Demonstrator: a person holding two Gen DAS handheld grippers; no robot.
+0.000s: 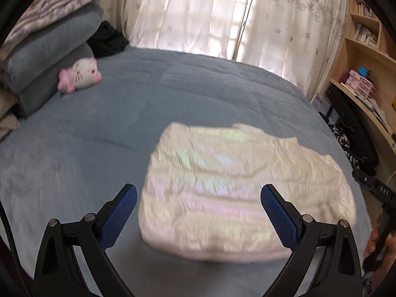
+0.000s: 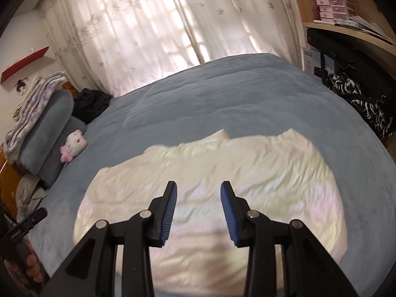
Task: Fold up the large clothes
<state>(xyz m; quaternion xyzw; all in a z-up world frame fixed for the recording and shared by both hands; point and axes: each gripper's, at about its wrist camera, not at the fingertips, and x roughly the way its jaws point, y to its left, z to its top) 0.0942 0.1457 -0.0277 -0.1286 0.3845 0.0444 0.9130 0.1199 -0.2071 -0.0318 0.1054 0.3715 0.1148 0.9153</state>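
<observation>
A shiny cream garment [image 1: 242, 188] lies folded into a rough rectangle on the blue-grey bed cover [image 1: 99, 128]. My left gripper [image 1: 199, 194] hovers above the garment's near left part, jaws wide apart and empty. In the right wrist view the same garment [image 2: 247, 163] fills the near bed. My right gripper [image 2: 199, 190] hangs over it, jaws partly apart with nothing between the blue pads [image 2: 170, 208]. The other gripper's black body shows at each view's edge, held by a hand [image 1: 376, 242].
Stacked grey pillows [image 1: 49, 57] with a patterned blanket sit at the left bed head, a pink-and-white plush toy [image 1: 80, 75] beside them. Dark clothing [image 1: 107, 39] lies near the curtains [image 1: 198, 12]. Wooden shelves and a desk [image 1: 366, 57] with dark items stand along the right.
</observation>
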